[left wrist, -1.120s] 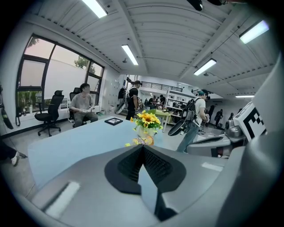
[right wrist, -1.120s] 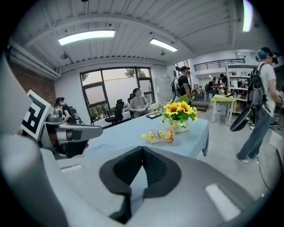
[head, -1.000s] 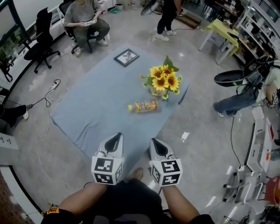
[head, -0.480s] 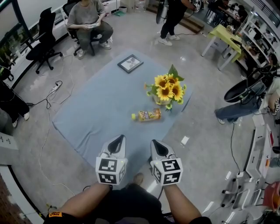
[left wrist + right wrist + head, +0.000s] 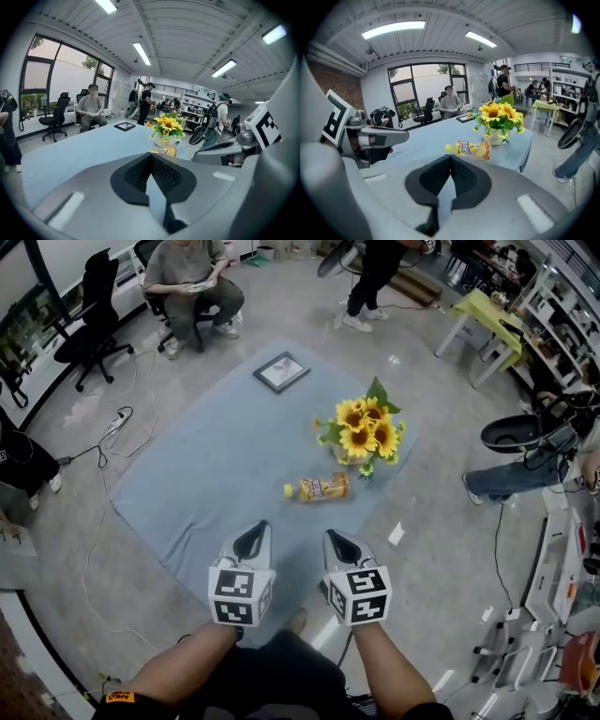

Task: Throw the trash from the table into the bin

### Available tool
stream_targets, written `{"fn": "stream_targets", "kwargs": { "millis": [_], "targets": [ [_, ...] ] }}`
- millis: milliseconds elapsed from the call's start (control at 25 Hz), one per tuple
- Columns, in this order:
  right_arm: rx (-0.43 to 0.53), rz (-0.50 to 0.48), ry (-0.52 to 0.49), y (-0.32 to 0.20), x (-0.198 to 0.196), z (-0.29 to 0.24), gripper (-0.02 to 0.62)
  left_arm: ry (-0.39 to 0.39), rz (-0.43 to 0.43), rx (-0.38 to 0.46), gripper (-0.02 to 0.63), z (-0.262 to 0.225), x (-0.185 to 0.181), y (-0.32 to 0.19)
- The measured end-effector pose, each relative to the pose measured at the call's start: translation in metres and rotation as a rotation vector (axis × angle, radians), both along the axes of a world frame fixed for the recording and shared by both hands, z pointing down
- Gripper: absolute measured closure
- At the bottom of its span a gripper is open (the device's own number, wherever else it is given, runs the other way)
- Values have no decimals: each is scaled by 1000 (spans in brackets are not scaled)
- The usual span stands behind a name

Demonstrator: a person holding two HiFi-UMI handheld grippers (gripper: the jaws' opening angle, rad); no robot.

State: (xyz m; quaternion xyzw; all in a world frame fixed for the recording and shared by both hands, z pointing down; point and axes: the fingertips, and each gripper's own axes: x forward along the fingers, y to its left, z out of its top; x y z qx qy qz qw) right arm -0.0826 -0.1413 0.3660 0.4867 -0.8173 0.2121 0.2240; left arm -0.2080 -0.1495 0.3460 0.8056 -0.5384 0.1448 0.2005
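While both claws hang at the near edge of the surface [image 5: 197, 474] with nothing in them, the risks all lie ahead of us. Our left claw [image 5: 251, 535] has its jaws pressed tip to tip on nothing, and our right claw [image 5: 339, 542] is the same, closed and empty. The trash, a yellow-labelled bottle [image 5: 319, 488], lies on its side on the blue cloth, ahead of both claws and a little nearer the right one.

If we reach it with the jaws closed like this, we judge that we only shove it, and a round bottle lying flat may roll off the far edge. The vase of sunflowers [image 5: 364, 432] stands just beyond the bottle from our claws, so overshooting could tip it. We see no bin in any view, so carrying the bottle away means searching with our claw already loaded.
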Motion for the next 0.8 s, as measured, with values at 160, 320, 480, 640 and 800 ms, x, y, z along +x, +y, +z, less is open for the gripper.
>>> {"fn": "stream_targets", "kwargs": {
  "millis": [160,320,480,640,800],
  "targets": [
    [-6,-15,15,-8,-3,5,595,-4,2,-6,598,5,0,-7],
    [-4,-37,35,-18,-6,7,595,-15,6,-1,598,6,0,-15],
    [3,-46,50,-27,-7,8,595,-20,2,-2,598,10,-1,-22],
    [-2,-63,81,-33,-8,14,592,-28,5,-4,598,12,-2,-28],
    [-7,-86,105,-38,-10,20,577,-43,12,-6,598,17,-3,-32]
  ]
}}
